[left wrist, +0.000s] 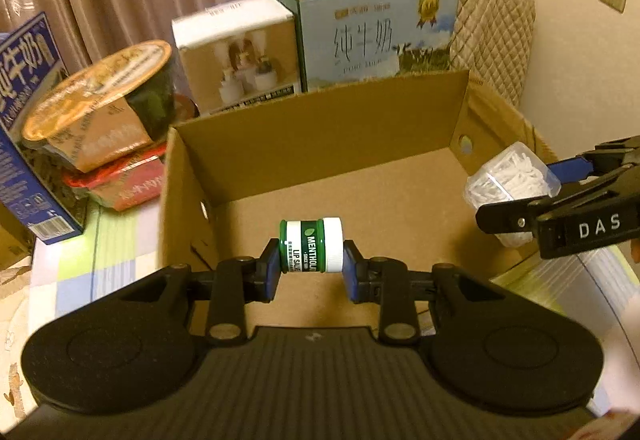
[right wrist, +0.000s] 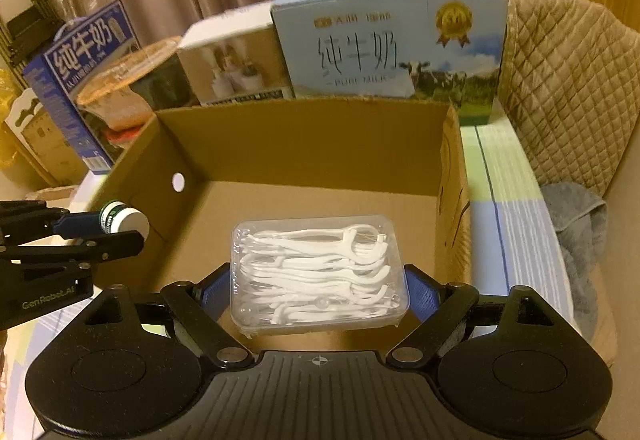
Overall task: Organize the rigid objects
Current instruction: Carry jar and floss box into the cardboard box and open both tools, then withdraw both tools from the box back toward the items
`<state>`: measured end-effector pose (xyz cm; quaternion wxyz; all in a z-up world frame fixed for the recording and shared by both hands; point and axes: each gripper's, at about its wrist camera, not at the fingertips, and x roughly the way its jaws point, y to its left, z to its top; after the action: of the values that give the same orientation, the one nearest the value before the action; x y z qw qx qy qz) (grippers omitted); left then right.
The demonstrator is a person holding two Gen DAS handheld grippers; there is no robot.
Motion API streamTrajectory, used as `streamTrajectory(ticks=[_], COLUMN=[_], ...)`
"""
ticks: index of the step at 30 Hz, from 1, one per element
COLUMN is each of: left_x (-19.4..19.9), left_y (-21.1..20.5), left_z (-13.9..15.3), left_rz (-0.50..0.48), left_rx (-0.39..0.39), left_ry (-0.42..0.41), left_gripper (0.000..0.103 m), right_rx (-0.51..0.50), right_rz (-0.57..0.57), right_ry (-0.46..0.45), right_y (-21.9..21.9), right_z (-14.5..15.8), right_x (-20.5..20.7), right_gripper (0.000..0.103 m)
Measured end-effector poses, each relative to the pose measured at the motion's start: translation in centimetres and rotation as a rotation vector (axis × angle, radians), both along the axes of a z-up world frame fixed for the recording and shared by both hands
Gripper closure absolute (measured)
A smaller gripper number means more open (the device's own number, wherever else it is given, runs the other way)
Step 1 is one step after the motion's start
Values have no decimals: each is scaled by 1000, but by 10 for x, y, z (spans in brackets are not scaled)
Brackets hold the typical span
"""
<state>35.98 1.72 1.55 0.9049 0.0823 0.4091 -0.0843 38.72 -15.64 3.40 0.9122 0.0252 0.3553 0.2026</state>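
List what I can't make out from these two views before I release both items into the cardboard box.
- Box floor under the gripper bodies: hidden in both views.
- Height of the lip balm jar and floss pick case above the floor: cannot tell.
- Jar's small print: blurred, left view.
- Red container under the noodle bowl: mostly covered.

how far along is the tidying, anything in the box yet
Done: nothing visibly; the cardboard box shows only bare floor inside. In hand: the left gripper is shut on the lip salve jar, and the right gripper is shut on the floss pick case, both held over the open box. Left: setting both down inside. Whether the cartons and noodle bowls behind also need sorting isn't clear.
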Motion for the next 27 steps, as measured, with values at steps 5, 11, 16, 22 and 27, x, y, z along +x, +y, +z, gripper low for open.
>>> streamTrajectory(ticks=[5, 11, 16, 22, 27], left_x=[6, -3, -17, -50, -97], left_y=[2, 11, 19, 29, 36], left_z=[-7, 8, 24, 42, 50], left_rz=[33, 60, 78, 100, 120], left_rx=[-23, -29, -24, -10, -29], left_ry=[5, -35, -67, -99, -99], left_gripper=[64, 61, 55, 43, 37], right_rx=[8, 12, 68, 113, 116], right_rz=[-6, -10, -9, -58, -58], right_ry=[23, 28, -3, -61, -109], right_y=[0, 1, -2, -20, -33], right_z=[-13, -16, -11, 14, 32], right_x=[8, 11, 10, -17, -68], right_gripper=[19, 19, 18, 18, 18])
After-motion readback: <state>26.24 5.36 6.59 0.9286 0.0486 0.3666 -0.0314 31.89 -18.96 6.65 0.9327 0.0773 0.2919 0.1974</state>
